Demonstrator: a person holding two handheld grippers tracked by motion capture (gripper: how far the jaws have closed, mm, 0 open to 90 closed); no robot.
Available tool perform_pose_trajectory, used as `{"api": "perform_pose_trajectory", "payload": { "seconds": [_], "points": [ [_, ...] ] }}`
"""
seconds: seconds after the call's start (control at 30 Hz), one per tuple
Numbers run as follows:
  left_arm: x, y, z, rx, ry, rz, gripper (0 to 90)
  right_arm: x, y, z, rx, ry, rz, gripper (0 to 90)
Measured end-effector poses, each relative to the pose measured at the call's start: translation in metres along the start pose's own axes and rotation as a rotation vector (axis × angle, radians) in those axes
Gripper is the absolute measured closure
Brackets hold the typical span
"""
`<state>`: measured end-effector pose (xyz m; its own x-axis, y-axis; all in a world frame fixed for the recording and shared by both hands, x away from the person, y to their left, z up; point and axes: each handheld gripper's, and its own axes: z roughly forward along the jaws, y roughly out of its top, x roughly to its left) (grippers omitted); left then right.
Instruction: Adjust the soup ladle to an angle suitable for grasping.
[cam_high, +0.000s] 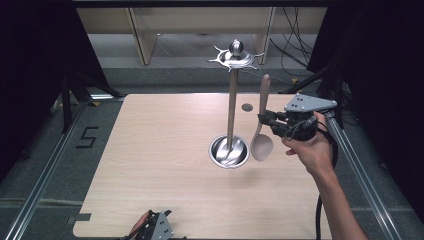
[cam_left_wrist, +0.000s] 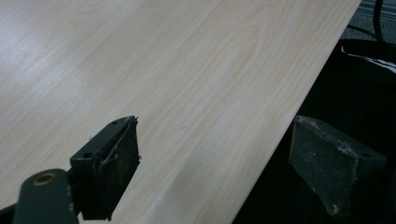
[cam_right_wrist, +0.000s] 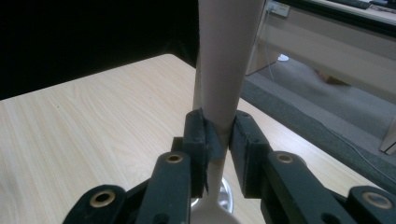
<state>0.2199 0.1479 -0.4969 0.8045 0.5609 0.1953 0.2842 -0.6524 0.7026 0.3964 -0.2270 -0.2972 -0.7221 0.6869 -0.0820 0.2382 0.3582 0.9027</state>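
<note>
Jaws of right gripper (cam_high: 263, 120) pinch smooth beige spoon (cam_high: 261, 142).

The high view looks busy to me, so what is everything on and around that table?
Table: one, pale wood, centre.
Utensil stand: one, silver metal, upright pole on a round dish base, hooked crown on top, mid-table.
Spoon: one, beige, held upright, bowl down, just right of the stand's base.
Small disc: one, grey, on the table behind the spoon.
Cables: several, black, floor beyond the table.
Right tool: one, black, shut on the spoon's handle.
Left tool: one, black, jaws open, at the table's near edge.
</note>
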Motion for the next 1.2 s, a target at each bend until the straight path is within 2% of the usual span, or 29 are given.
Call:
{"api": "perform_pose_trajectory", "payload": {
  "seconds": [0.03,0.2,0.23,0.27,0.3,0.33,0.37,0.7,0.77,0.8,0.87,0.97,1.1,1.17,1.2],
  "points": [
    [0.0,0.0,0.0,0.001,-0.001,0.0,15.2,-0.002,0.002,0.001,-0.014,-0.005,-0.02,77.5],
    [0.0,0.0,0.0,0.001,-0.002,0.0,15.2,-0.001,0.007,0.003,-0.006,-0.01,0.001,77.5],
    [0.0,0.0,0.0,0.001,-0.002,0.0,15.2,-0.002,0.008,0.004,-0.016,-0.018,-0.011,77.5],
    [0.0,0.0,0.0,0.001,-0.001,0.0,15.2,-0.002,0.009,0.003,-0.001,-0.011,-0.002,77.4],
    [0.0,0.0,0.0,0.001,0.0,0.001,15.1,-0.004,0.01,0.003,-0.002,-0.017,-0.022,77.5],
    [0.0,0.0,0.0,0.001,0.0,0.001,15.2,-0.003,0.011,0.004,-0.01,-0.025,-0.016,77.5],
    [0.0,0.0,0.0,0.001,0.0,0.0,15.2,-0.003,0.012,0.005,0.001,-0.014,-0.003,77.4],
    [0.0,0.0,0.0,0.007,-0.002,0.005,15.1,-0.005,0.017,0.008,-0.01,-0.039,-0.021,77.5],
    [0.0,0.0,-0.001,0.008,-0.003,0.008,15.2,-0.004,0.017,0.008,0.004,-0.036,-0.002,77.5],
    [0.0,0.0,-0.001,0.007,-0.002,0.008,15.2,-0.006,0.017,0.009,-0.001,-0.044,-0.02,77.4],
    [0.0,0.0,-0.001,0.008,-0.002,0.008,15.2,-0.005,0.017,0.009,0.01,-0.036,-0.001,77.4],
    [0.0,0.0,0.001,0.008,-0.008,0.005,15.2,-0.007,0.019,0.01,0.006,-0.035,-0.023,77.5],
    [0.0,0.0,0.0,0.009,-0.008,0.007,15.1,-0.003,0.02,0.011,0.026,-0.017,-0.003,77.4],
    [0.0,0.0,0.0,0.008,-0.008,0.006,15.2,-0.003,0.021,0.011,0.02,-0.031,-0.007,77.4],
    [0.0,0.0,0.0,0.008,-0.007,0.007,15.2,-0.004,0.021,0.013,0.004,-0.035,-0.026,77.4]
  ]
}}
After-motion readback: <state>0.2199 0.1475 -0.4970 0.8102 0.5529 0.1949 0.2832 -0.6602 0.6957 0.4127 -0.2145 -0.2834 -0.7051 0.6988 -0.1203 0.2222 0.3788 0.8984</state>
